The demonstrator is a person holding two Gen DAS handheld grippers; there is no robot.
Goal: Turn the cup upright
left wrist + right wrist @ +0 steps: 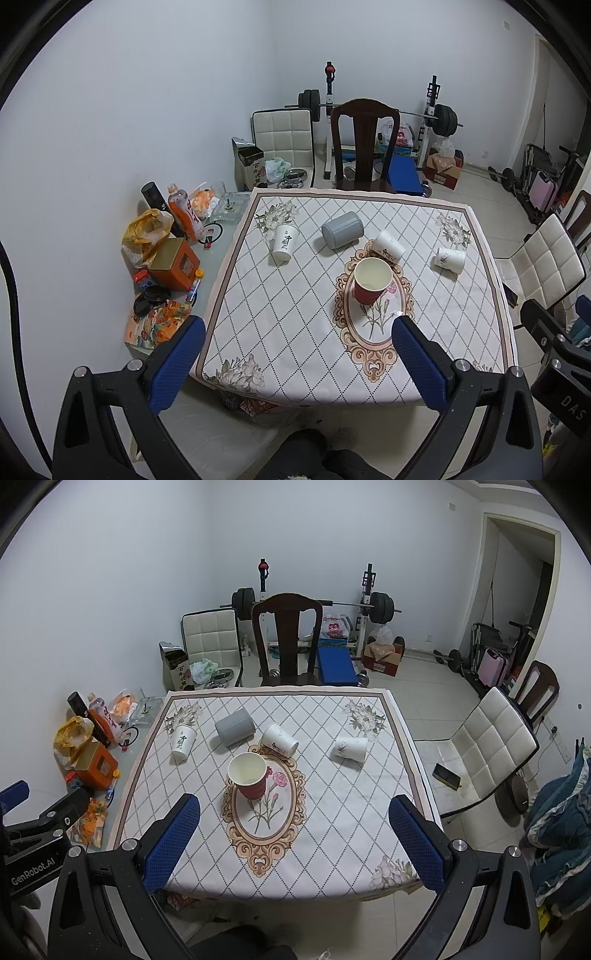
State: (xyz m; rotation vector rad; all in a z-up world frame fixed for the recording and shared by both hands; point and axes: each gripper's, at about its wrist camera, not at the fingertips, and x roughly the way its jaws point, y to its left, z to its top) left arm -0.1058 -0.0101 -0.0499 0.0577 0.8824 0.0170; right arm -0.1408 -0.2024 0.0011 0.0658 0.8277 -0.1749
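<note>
A red paper cup (pixel 372 280) (pixel 248 775) stands upright, mouth up, on the oval flower print of the tablecloth (pixel 295 314) (pixel 332 812). A grey cup (pixel 341 229) (pixel 235 726) lies on its side behind it. Three white cups lie tipped: one far left (pixel 285 239) (pixel 183 741), one behind the red cup (pixel 388 246) (pixel 279 739), one to the right (pixel 449 258) (pixel 351 748). My left gripper (pixel 297 352) and right gripper (pixel 293 830) are both open and empty, held above the near table edge, well short of the cups.
A side table at the left holds a yellow bag (pixel 147 230), an orange box (pixel 173 266), bottles and an ashtray. A dark wooden chair (pixel 364 142) stands behind the table, a white chair (pixel 491 746) with a phone (pixel 447 774) to the right. Weight bench at the back.
</note>
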